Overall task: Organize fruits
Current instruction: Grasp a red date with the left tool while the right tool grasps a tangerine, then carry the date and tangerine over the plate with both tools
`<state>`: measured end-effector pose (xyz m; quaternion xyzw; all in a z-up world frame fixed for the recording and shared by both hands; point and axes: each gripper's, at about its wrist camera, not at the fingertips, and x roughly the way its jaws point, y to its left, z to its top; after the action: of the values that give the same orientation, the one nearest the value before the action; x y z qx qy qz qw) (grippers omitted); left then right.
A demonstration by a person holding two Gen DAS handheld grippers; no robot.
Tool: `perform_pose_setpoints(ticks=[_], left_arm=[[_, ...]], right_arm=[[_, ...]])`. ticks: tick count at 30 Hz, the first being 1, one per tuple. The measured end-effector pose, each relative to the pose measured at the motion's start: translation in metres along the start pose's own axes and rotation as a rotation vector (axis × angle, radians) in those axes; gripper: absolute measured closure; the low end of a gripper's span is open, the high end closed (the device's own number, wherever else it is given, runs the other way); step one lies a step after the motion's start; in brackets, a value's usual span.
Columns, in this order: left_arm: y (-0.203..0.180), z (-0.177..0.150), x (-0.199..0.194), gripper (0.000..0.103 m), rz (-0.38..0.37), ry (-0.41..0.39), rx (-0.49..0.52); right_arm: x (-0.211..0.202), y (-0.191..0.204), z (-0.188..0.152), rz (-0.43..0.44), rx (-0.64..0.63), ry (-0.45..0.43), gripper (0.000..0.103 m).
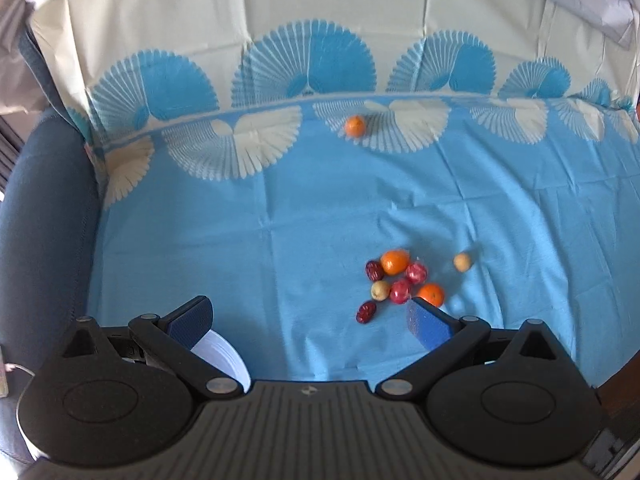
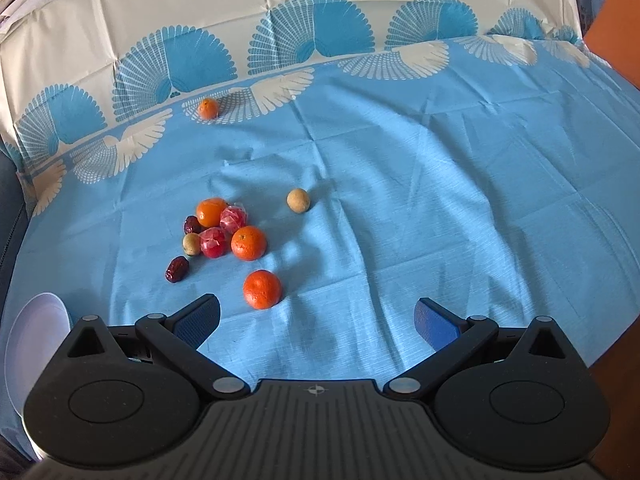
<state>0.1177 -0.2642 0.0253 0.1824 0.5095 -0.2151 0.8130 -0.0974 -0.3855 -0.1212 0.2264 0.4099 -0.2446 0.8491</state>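
Both grippers are hovering over the tabletop (image 2: pixel 400 160) with jaws spread wide and nothing between them, probably ready to start sorting. The fruit cluster (image 2: pixel 220 232) is lying mid-cloth toward the left edge, one tangerine (image 2: pixel 262 289) sitting just ahead of the right gripper (image 2: pixel 316 320). Another orange (image 1: pixel 355 125) is resting alone near the far edge. A white plate (image 2: pixel 36 340) is waiting at the near left corner beside the left gripper (image 1: pixel 308 320), likely as the destination.
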Motion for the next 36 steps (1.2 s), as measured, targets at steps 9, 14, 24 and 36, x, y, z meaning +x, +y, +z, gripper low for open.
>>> perform_pose_setpoints(ticks=[9, 14, 24, 36], left_arm=[[-0.008, -0.046, 0.168, 0.001, -0.147, 0.092, 0.036], [-0.017, -0.047, 0.211, 0.001, -0.156, 0.077, 0.082], [-0.016, -0.060, 0.207, 0.083, -0.195, 0.041, 0.126], [0.049, -0.110, 0.057, 0.083, -0.182, -0.067, -0.025]], right_arm=[[0.088, 0.040, -0.010, 0.026, -0.102, -0.002, 0.001], [0.115, 0.049, -0.014, -0.014, -0.091, 0.023, 0.001], [0.106, 0.067, -0.022, -0.087, -0.161, -0.057, 0.067], [-0.005, 0.049, -0.014, 0.041, -0.091, -0.137, 0.068]])
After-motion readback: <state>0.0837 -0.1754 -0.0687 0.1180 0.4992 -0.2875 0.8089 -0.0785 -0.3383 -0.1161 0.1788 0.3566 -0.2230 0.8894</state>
